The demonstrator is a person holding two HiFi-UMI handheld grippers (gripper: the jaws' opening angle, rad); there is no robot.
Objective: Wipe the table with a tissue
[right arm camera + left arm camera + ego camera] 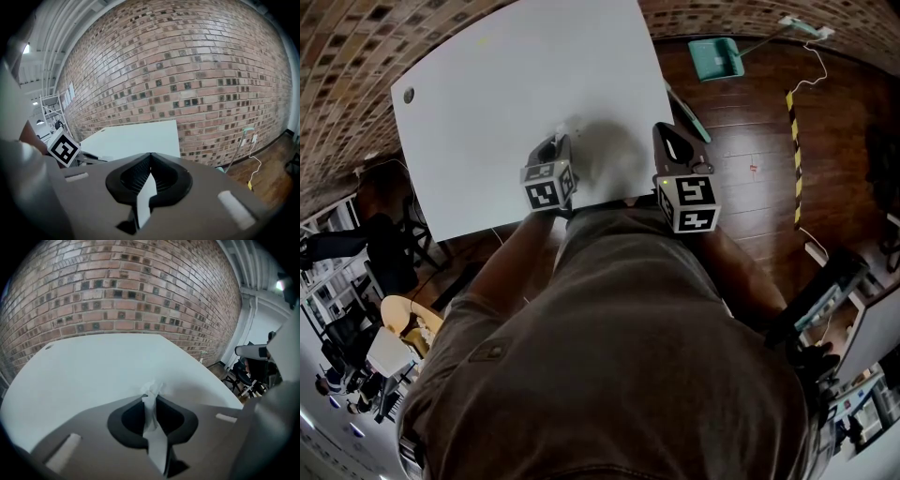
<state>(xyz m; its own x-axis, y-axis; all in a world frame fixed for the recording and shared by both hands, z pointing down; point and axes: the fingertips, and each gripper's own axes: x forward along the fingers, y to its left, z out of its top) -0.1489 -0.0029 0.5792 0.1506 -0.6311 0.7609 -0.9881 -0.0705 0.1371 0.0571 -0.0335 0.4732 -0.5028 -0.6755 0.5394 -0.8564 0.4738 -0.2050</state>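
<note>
The white table [516,84] fills the upper head view. My left gripper [560,142] hovers over its near edge, shut on a crumpled white tissue [153,391] that pokes out past the fingertips and trails back between the jaws. In the left gripper view, the left gripper [151,398] points across the table top [93,366] toward the brick wall. My right gripper [667,129] is by the table's near right corner, apart from the tissue. In the right gripper view, the right gripper [151,155] has its jaws closed together with nothing between them.
A round grommet hole [409,95] sits near the table's far left corner. A green dustpan [715,58] lies on the wooden floor [750,131] to the right, by yellow-black tape [794,150]. A brick wall [122,291] stands behind the table. Dark chairs [384,244] are at left.
</note>
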